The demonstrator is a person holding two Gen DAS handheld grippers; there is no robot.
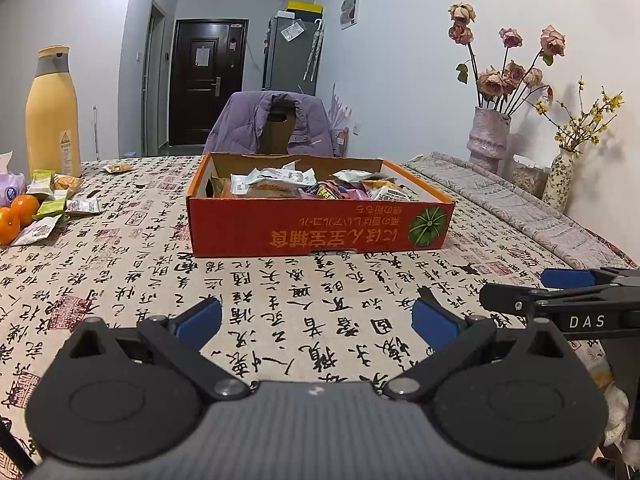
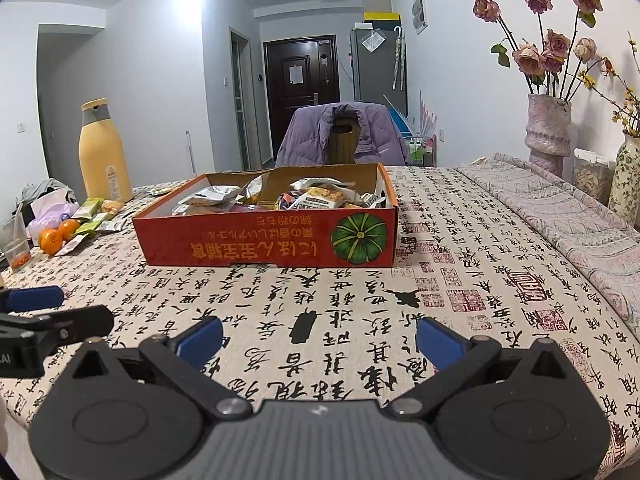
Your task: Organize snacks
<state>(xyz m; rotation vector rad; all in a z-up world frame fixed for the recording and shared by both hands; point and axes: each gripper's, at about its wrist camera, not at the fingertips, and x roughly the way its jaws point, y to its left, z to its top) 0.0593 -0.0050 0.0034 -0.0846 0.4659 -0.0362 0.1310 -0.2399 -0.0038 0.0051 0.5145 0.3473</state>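
A shallow orange cardboard box (image 1: 320, 226) with a pumpkin picture stands in the middle of the table and holds several snack packets (image 1: 308, 186). It also shows in the right wrist view (image 2: 264, 242). Loose snack packets (image 1: 56, 204) lie at the far left beside the oranges, and show in the right wrist view too (image 2: 96, 220). One packet (image 1: 117, 168) lies alone behind them. My left gripper (image 1: 316, 320) is open and empty, low over the cloth in front of the box. My right gripper (image 2: 318, 338) is open and empty beside it.
A tall yellow bottle (image 1: 52, 116) stands at the back left, with oranges (image 1: 16, 216) and a tissue pack (image 1: 10, 190) near it. Vases with dried flowers (image 1: 490, 140) stand at the right by the wall. A chair with a purple jacket (image 1: 276, 124) stands behind the table.
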